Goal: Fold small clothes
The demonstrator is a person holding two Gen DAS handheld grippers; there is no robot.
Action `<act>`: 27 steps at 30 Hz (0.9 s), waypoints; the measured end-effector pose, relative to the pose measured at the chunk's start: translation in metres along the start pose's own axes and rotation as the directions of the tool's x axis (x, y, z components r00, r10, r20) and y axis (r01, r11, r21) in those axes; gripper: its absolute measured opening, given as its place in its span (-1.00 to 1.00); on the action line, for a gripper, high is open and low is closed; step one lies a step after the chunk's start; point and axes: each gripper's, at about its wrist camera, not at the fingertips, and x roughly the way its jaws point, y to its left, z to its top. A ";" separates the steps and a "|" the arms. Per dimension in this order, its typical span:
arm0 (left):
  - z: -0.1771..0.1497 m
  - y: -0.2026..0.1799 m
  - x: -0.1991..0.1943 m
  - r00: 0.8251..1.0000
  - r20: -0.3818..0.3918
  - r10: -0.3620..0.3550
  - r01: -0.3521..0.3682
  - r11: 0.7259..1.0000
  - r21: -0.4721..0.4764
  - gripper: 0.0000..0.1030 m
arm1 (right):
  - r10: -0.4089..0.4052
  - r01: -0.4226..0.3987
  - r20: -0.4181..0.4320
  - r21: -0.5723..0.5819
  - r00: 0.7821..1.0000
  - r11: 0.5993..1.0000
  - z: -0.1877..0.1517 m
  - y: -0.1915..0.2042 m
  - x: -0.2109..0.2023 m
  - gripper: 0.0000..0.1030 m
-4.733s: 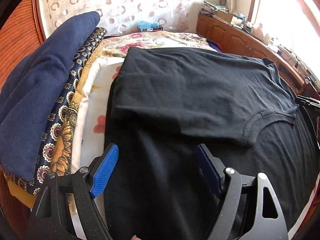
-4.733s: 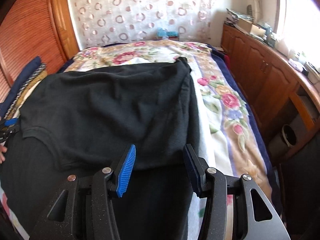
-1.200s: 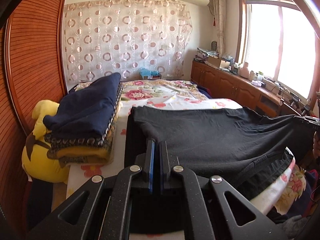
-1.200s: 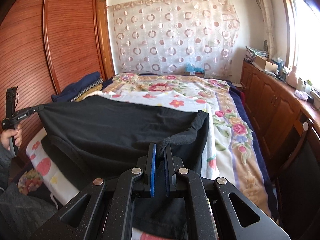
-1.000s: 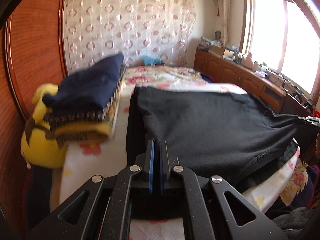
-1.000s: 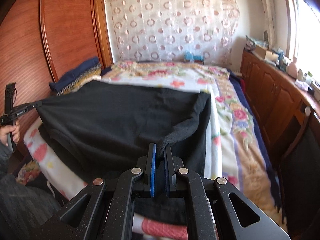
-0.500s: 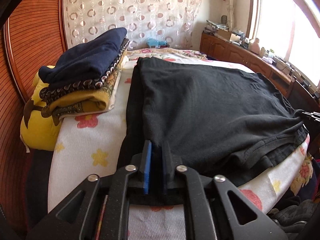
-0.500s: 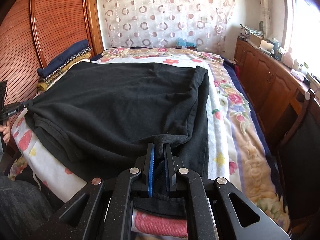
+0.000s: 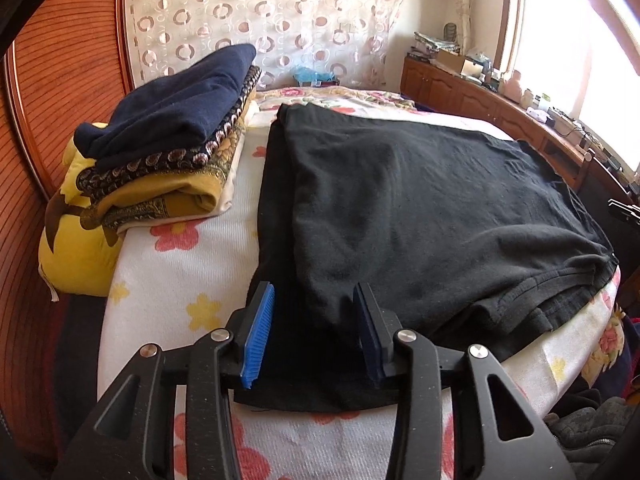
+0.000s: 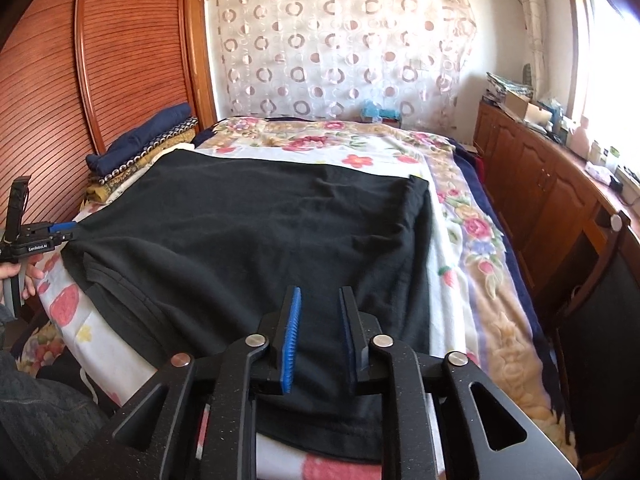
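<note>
- Black T-shirt (image 9: pixel 420 200): lies folded over on the bed, doubled edge along the near side, right under both tongs. We read this as one fold just laid down.
- Left gripper (image 9: pixel 314 336): jaws have just been opening, now parted moderately; the shirt's near corner lies between the pads but they don't press it. We judge this a release so the fold stays flat.
- Right gripper (image 10: pixel 318 330): jaws have just been opening too, gap narrower; fabric runs between the pads, not pinched (as far as we can tell). Same reason: let go of both corners together so the edge lands straight.
- Surface: floral blanket (image 10: pixel 464 248) on the bed, soft, so the cloth will hold where dropped.
- Stack of folded clothes (image 9: pixel 176 136) sits ahead-left of the left tongs, well apart from the shirt; yellow plush (image 9: pixel 76 248) beside it.
- Room: wooden wardrobe (image 10: pixel 120 60) to the left, patterned curtain (image 10: pixel 340 48) far ahead, wooden cabinets (image 10: pixel 540 184) under the window to the right.
</note>
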 end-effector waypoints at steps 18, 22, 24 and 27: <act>-0.008 0.015 0.015 0.998 -0.060 0.038 -0.039 0.999 -0.017 0.59 | 0.063 -0.068 -0.080 -0.058 0.995 0.996 -0.019 0.041 0.081 -0.43; -0.008 0.015 0.015 0.998 -0.055 0.035 -0.036 0.999 -0.016 0.59 | 0.052 -0.054 -0.046 -0.038 0.998 0.998 -0.023 0.043 0.080 -0.39; -0.009 0.015 0.015 0.998 -0.059 0.035 -0.036 0.999 -0.017 0.59 | 0.041 -0.042 -0.027 -0.042 0.999 0.998 -0.027 0.047 0.081 -0.36; -0.008 0.015 0.014 0.998 -0.064 0.029 -0.030 0.999 -0.016 0.59 | 0.036 -0.037 -0.015 -0.037 0.999 0.999 -0.031 0.050 0.079 -0.34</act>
